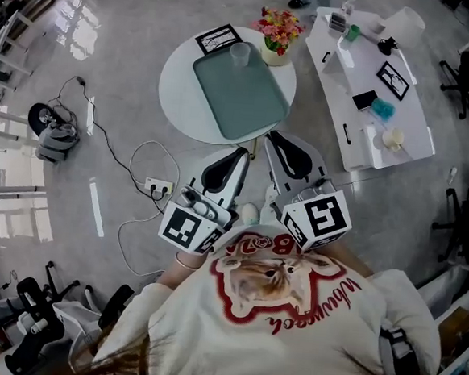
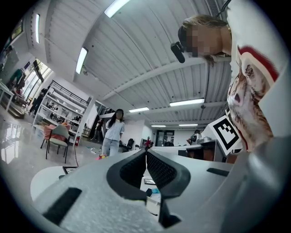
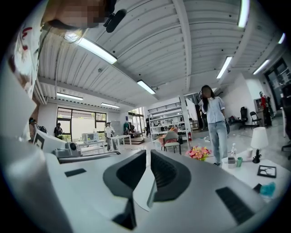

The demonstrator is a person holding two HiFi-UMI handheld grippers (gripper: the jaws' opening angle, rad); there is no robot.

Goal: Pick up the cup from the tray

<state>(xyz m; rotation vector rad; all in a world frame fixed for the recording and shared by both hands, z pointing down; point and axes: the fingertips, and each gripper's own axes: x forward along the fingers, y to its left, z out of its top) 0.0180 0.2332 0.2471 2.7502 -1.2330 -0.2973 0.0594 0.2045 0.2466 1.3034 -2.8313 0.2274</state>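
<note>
The clear cup [image 1: 239, 54] was faint against the pale round tabletop [image 1: 175, 85], and neither gripper view showed it. It stood upright, mouth up, at the upper end of the green tray [image 1: 240, 94], upper centre of the head view. One cup, one tray. Just below, the left gripper [image 1: 238, 154] and right gripper [image 1: 275, 137] both had their jaws clenched on nothing.

The head view looks steeply down from overhead, close onto the left tongs [image 1: 242, 152] and right tongs [image 1: 272, 137], with the round worktop [image 1: 178, 81] beyond. Each tongs' camera faces outward along its own jaws across the room. Both catch the same standing person [image 2: 112, 132].
</note>
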